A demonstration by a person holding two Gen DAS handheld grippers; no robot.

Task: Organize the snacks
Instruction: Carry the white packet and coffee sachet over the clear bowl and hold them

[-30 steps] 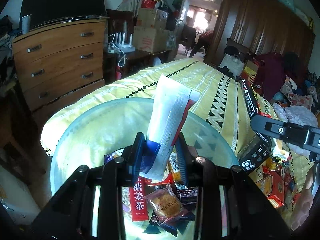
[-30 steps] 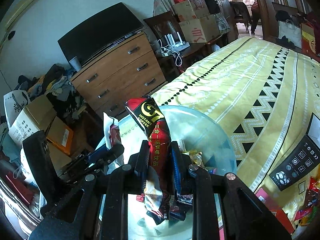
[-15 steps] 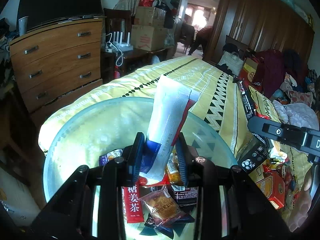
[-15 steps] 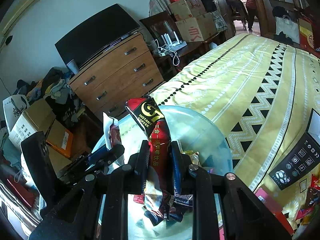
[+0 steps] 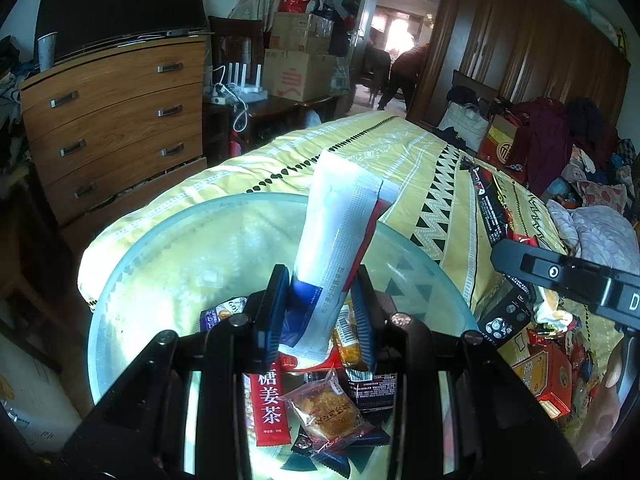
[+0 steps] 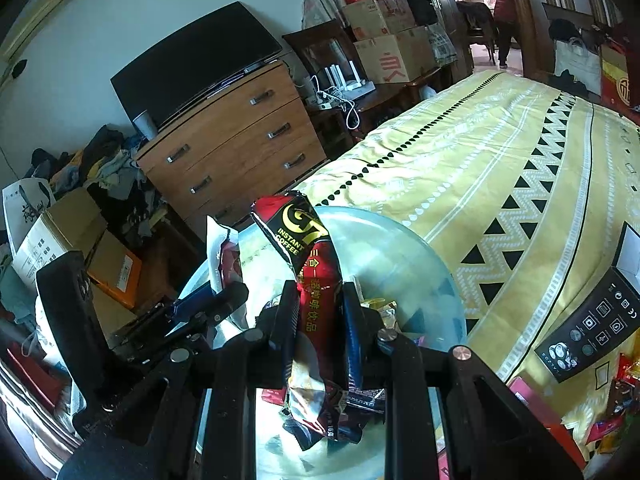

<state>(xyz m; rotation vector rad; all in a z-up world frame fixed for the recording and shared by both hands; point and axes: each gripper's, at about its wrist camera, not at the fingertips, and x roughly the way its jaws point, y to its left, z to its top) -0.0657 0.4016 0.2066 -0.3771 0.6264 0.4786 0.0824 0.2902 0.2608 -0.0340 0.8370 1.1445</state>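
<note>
A clear glass bowl (image 5: 168, 240) sits on the yellow bedspread, with several snack packets (image 5: 324, 404) in its bottom. My left gripper (image 5: 320, 304) is shut on a white sachet (image 5: 340, 224) with red and blue edges, held upright over the bowl. In the right wrist view my right gripper (image 6: 320, 320) is shut on a red and black instant coffee stick (image 6: 308, 256), also upright above the bowl (image 6: 400, 256). The left gripper (image 6: 216, 304) with its white sachet (image 6: 218, 252) shows at the left of that view.
A black boxed device (image 6: 592, 324) and loose red snack packs (image 5: 548, 376) lie on the bedspread (image 6: 480, 168) to the right of the bowl. A wooden chest of drawers (image 5: 116, 120) stands beyond the bed's edge, with cardboard boxes (image 6: 52, 236) on the floor.
</note>
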